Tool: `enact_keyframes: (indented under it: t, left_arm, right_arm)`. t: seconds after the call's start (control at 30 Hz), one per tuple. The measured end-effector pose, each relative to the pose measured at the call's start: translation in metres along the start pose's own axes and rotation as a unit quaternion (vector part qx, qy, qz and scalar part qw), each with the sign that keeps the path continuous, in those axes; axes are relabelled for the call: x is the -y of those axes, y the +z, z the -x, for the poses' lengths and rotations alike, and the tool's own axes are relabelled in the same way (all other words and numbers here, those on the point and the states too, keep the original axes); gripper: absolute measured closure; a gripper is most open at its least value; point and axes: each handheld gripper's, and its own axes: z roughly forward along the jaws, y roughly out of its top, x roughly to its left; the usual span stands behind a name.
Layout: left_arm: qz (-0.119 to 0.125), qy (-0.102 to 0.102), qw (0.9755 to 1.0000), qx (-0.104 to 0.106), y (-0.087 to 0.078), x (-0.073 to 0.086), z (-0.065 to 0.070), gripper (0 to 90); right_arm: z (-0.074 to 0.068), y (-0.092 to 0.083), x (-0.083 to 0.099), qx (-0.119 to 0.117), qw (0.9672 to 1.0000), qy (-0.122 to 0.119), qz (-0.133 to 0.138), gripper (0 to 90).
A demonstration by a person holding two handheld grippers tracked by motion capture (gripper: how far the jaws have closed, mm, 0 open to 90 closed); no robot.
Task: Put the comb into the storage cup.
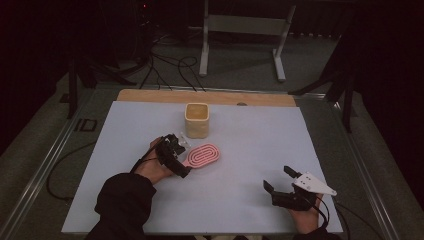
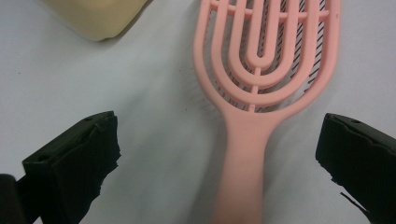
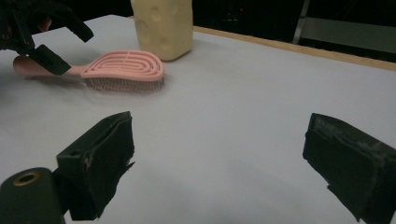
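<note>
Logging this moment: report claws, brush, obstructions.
Left claw open, straddling pink brush handle, not gripping. Right claw open, idle at near right. Brush flat on table, bristles down. Yellow cup just beyond it.

From my left gripper view the pink hairbrush (image 2: 261,88) runs off top and bottom, and the cream cup (image 2: 95,16) is clipped to one corner; its contents I can't tell.

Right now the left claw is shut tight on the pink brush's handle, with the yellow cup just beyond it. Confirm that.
Not quite. The left claw is open: in the left gripper view its jaws stand apart on either side of the pink brush, clear of the handle. The rest holds: the yellow cup stands just beyond the brush.
</note>
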Motion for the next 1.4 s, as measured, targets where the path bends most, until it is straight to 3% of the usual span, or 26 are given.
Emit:
enact_keyframes:
  t: [0.27,0.4,0.6,0.8,1.03,1.4]
  left_arm:
    - [-0.019,-0.002,0.9998,0.007,0.005,-0.003,0.000,1.2]
    - [-0.026,-0.010,0.9994,0.022,0.007,-0.003,0.000,2.6]
    - [-0.049,0.000,0.9985,0.025,0.010,-0.004,0.002,9.0]
    - [-0.076,0.019,0.9965,0.030,0.013,-0.003,0.005,24.5]
    - [-0.082,0.017,0.9952,0.049,0.013,-0.004,0.003,45.6]
    - [-0.113,0.025,0.9918,0.055,0.017,-0.016,0.003,63.1]
  right_arm:
    - [0.000,0.000,0.000,0.000,1.0000,0.001,-0.001,8.4]
    - [0.000,0.000,0.000,0.000,1.0000,0.001,-0.001,8.4]
    - [0.000,0.000,0.000,-0.001,1.0000,0.002,-0.001,8.4]
    - [0.000,0.000,0.000,0.000,1.0000,0.001,-0.001,8.4]
    - [0.000,0.000,0.000,-0.001,1.0000,0.001,-0.002,8.4]
    - [0.000,0.000,0.000,-0.001,1.0000,0.002,-0.003,8.4]
